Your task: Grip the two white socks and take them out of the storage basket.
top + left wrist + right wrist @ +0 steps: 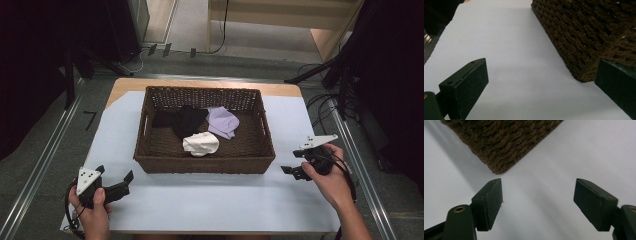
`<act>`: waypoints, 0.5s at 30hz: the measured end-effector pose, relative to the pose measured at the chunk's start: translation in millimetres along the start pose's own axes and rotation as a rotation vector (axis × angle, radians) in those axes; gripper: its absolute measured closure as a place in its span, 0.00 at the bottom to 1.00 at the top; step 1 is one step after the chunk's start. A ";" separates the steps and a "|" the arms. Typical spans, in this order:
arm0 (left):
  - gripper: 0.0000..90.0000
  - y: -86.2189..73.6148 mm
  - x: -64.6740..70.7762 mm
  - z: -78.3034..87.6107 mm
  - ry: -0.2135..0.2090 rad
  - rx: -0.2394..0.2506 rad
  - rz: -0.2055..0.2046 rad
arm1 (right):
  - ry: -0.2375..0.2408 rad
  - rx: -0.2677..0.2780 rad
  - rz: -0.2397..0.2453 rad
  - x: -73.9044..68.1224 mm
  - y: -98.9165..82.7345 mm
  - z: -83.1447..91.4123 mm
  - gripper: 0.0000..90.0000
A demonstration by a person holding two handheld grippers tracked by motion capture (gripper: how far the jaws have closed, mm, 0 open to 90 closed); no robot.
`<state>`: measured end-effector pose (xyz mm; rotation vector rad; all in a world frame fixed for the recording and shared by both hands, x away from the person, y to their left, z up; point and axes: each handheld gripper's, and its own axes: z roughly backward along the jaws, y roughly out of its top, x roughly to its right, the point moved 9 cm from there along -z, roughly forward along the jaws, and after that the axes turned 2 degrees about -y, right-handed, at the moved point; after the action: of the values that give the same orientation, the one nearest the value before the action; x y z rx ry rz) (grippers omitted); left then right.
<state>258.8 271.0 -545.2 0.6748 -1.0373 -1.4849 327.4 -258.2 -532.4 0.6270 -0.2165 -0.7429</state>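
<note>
High view: the basket (150, 165) sits between both grippers; its socks (201, 144) lie nearer the right gripper (295, 162), jaws spread and empty like the left gripper (115, 181).

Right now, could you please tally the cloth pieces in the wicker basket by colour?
Black cloth: 1
Lavender cloth: 1
White cloth: 1
Total: 3, all lying inside the basket.
</note>
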 end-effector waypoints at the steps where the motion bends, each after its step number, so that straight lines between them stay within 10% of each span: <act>1: 0.00 0.0 0.2 -0.2 0.000 -0.001 0.003 | 0.002 -0.015 0.024 0.0 2.2 1.1 0.25; 9: 0.00 -0.7 0.8 -0.8 -0.001 -0.013 -0.009 | 0.032 -0.045 0.150 -6.9 33.1 16.5 0.27; 15: 0.00 -0.7 0.7 -1.1 0.001 -0.012 -0.011 | 0.031 -0.169 0.223 -5.2 42.6 20.9 0.27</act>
<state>259.3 270.0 -546.2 0.6734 -1.0243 -1.4988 339.4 -240.1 -490.0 0.4452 -0.1898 -0.5302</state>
